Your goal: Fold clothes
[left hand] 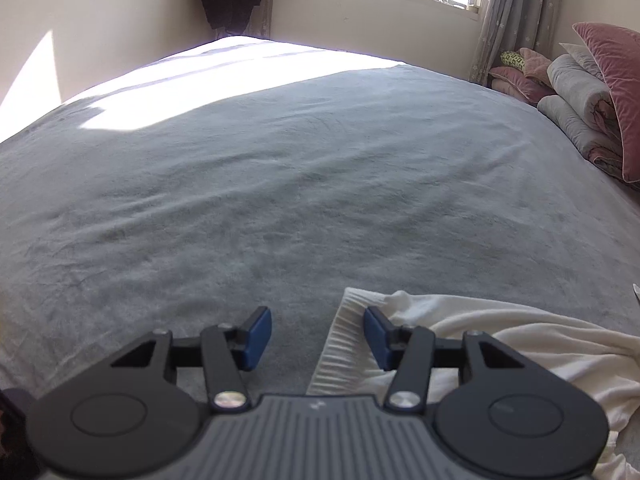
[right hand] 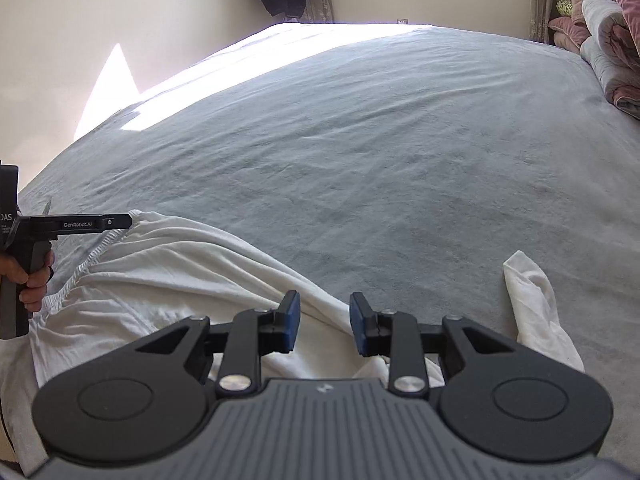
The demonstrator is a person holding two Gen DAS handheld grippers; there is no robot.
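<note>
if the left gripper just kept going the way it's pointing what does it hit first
Most likely the grey bed cover. The left gripper is open, angled down at bare cover, with the white garment's ribbed hem just beside its right finger, so it may brush that; depth is unclear.

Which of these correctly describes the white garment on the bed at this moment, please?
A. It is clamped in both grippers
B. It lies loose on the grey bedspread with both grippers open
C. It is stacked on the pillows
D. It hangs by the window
B: the white garment lies rumpled on the grey bedspread, and the left gripper and right gripper both show empty gaps between their pads.
</note>
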